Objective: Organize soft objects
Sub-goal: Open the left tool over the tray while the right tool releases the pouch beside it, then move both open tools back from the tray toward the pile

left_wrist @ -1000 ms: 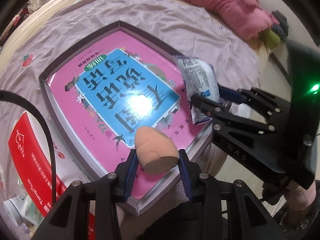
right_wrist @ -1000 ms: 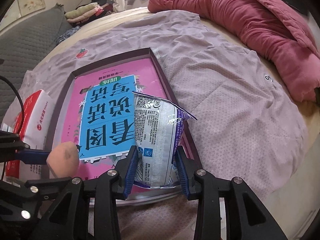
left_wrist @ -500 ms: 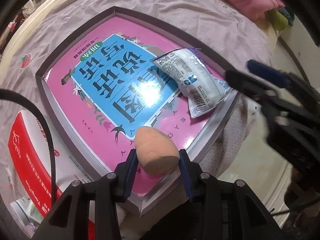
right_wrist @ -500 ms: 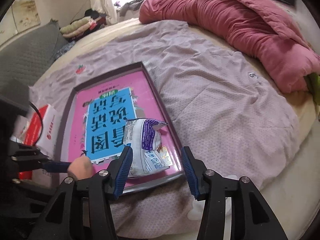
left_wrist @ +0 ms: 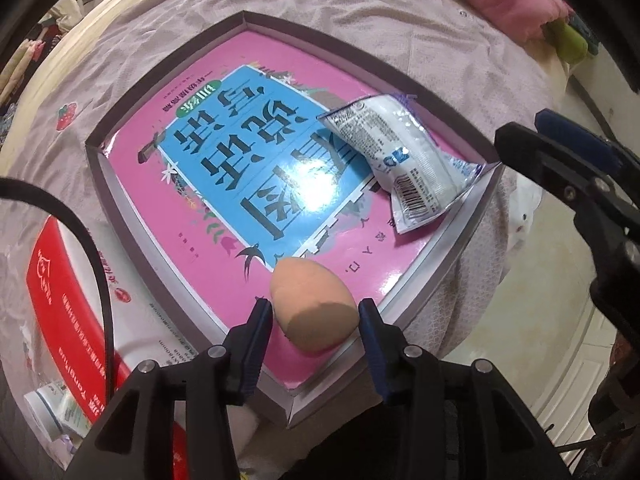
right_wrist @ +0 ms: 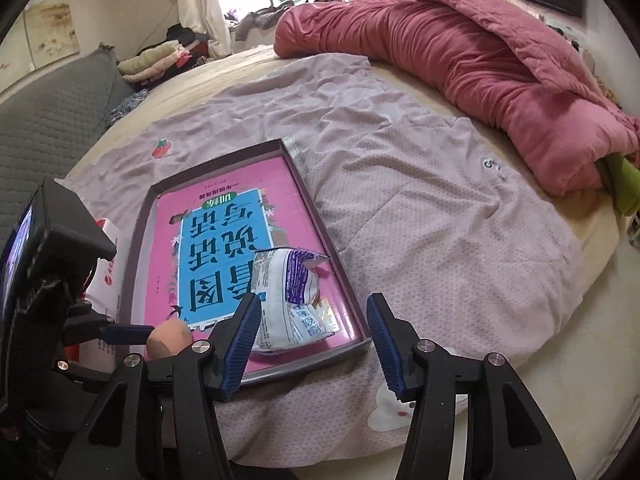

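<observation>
A shallow grey tray (left_wrist: pixel 448 236) lined with a pink and blue book cover lies on the bed. My left gripper (left_wrist: pixel 316 316) is shut on a beige egg-shaped sponge (left_wrist: pixel 314 306) and holds it over the tray's near edge. A silver-white snack packet (left_wrist: pixel 404 164) lies in the tray's right corner. My right gripper (right_wrist: pixel 312 328) is open and empty, pulled back above the packet (right_wrist: pixel 288 300). The sponge also shows in the right wrist view (right_wrist: pixel 168 338), and the tray too (right_wrist: pixel 320 216).
A red and white tissue pack (left_wrist: pixel 64 300) lies left of the tray. A crimson quilt (right_wrist: pixel 460 60) is bunched along the far right of the bed. A lilac sheet (right_wrist: pixel 420 208) covers the mattress. The bed edge and floor lie to the right.
My right gripper let go of the packet, opened and drew back and up. The packet now lies in the tray. My left gripper still holds the sponge, slightly higher.
</observation>
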Action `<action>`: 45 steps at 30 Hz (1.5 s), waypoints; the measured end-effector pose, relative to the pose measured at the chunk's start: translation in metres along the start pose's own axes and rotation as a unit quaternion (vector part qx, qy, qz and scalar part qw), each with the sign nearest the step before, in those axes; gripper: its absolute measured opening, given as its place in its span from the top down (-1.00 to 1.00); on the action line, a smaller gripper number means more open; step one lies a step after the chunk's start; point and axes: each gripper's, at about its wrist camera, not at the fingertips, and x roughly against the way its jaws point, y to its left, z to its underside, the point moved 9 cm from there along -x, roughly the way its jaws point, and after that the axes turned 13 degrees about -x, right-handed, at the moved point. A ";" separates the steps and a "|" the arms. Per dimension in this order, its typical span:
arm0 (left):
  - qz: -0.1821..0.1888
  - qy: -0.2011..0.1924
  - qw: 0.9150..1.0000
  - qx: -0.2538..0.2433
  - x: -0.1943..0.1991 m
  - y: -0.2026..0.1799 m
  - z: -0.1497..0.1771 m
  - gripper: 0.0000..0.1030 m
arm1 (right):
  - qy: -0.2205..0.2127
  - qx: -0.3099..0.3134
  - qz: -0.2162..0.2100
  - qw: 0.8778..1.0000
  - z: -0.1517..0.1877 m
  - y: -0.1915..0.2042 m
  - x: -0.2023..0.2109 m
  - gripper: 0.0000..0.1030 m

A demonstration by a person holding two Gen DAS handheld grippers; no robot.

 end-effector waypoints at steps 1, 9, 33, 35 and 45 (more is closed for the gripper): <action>0.004 -0.004 1.000 0.002 0.003 0.000 0.001 -0.09 | -0.001 0.000 0.004 1.000 -0.001 0.000 0.001 -0.16; 0.020 -0.034 0.999 0.012 0.027 -0.002 0.001 -0.26 | -0.015 -0.016 0.005 1.000 -0.009 0.004 0.019 -0.21; 0.030 -0.170 0.984 0.052 0.131 0.029 0.023 -0.51 | -0.073 0.014 0.050 0.996 -0.024 0.033 0.072 -0.44; 0.035 -0.180 0.981 0.064 0.140 0.037 0.030 -0.51 | -0.081 0.016 0.047 0.995 -0.027 0.038 0.081 -0.44; 0.026 -0.230 0.967 0.106 0.191 0.085 0.073 -0.51 | -0.117 0.035 0.047 0.991 -0.032 0.072 0.117 -0.45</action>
